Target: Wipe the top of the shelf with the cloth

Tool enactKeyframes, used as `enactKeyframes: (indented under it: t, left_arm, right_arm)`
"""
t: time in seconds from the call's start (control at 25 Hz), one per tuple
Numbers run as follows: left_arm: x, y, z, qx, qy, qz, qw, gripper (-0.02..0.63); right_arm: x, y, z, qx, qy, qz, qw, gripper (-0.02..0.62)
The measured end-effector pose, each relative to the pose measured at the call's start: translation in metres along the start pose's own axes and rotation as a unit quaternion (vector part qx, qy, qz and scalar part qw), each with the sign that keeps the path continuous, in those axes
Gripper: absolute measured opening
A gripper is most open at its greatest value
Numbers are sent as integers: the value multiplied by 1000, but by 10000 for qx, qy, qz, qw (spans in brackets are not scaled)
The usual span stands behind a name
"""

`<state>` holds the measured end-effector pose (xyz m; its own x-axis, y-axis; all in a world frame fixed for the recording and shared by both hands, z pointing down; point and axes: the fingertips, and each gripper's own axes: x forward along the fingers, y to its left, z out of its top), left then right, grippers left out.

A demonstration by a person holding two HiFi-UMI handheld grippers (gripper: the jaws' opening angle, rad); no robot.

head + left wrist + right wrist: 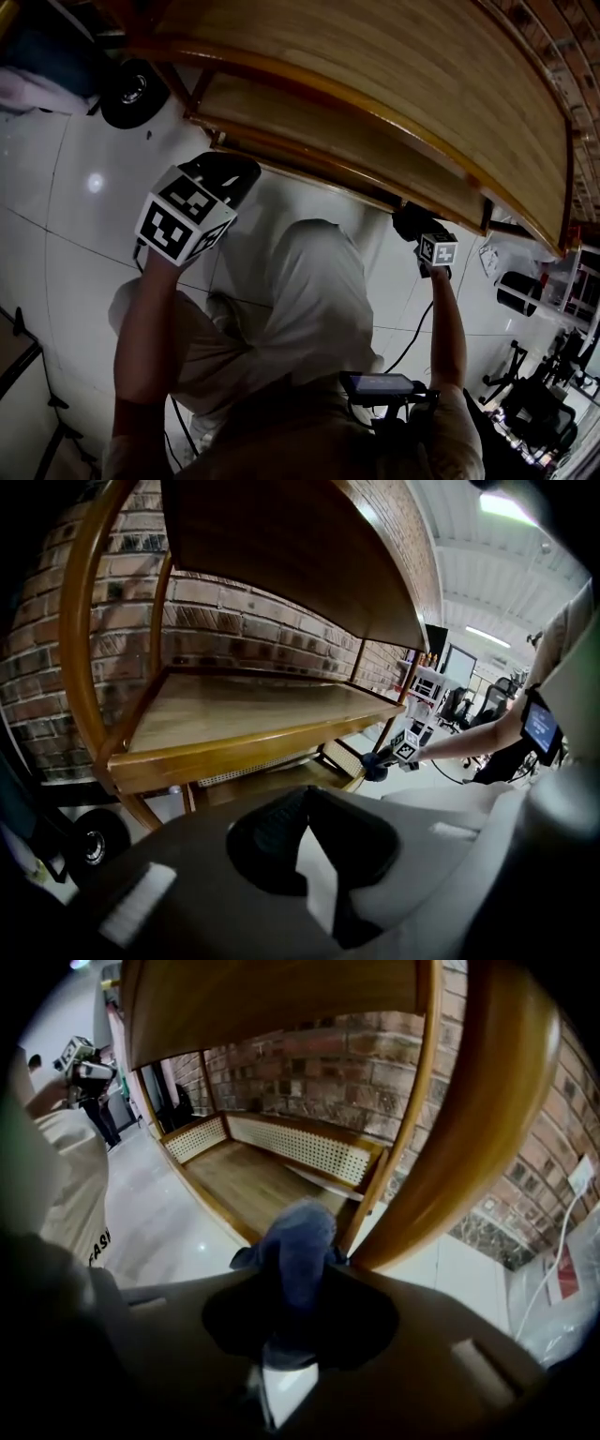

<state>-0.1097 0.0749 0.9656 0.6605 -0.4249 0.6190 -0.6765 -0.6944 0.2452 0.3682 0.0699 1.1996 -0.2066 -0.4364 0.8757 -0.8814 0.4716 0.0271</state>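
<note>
Currently the right tool (298, 1274) is pinching the blue cloth (298, 1237), which bulges up from between its dark pads. In the right gripper view the cloth sits at the centre, just beside the curved wooden post (469, 1119) of the shelf (375, 141), which rises toward 1 o'clock. The underside of a board overhead (272, 997) spans the 12 o'clock edge of that view, so the cloth is lower than that board and is not on the top. Beyond the cloth, toward 11 o'clock, lie the lowest board (253, 1180) and a cane back panel (300, 1147) in front of a brick wall (347, 1063). In the head view the right tool (412, 223) is at about 3 o'clock, close under the front edge of the shelf's boards. The top of the shelf (394, 56) stretches from 11 to 2 o'clock above it. The left tool (228, 176) is at 10 o'clock over the white floor (84, 178), well apart from the right tool and near the shelf's front edge. Its own view shows the left tool (305, 799) with its pads pressed together at the tips, holding nothing. In that view the middle board (253, 710) lies toward 11 o'clock and the right tool (386, 759) shows small toward 3 o'clock. A black wheel (131, 92) sits at 10 o'clock by the shelf's left end, and the person's pale trousers (300, 300) fill the centre.
</note>
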Motion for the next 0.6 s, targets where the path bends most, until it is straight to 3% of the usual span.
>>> enactKeyframes:
  t: [0.2,0.4,0.6]
  left_arm:
    - [2,8,-8,41,100,-191,9998,5]
    - [0,28,-17,-158,254,-55,9995,5]
    - [8,24,-16,-99,297,-71,9995,5]
  right_arm:
    - [-1,-5,0,-97,-41,-296,9995,83]
    - [7,13,27,86,37,-99,9999,81]
    - [4,18,21,247,204,-5,9995,81]
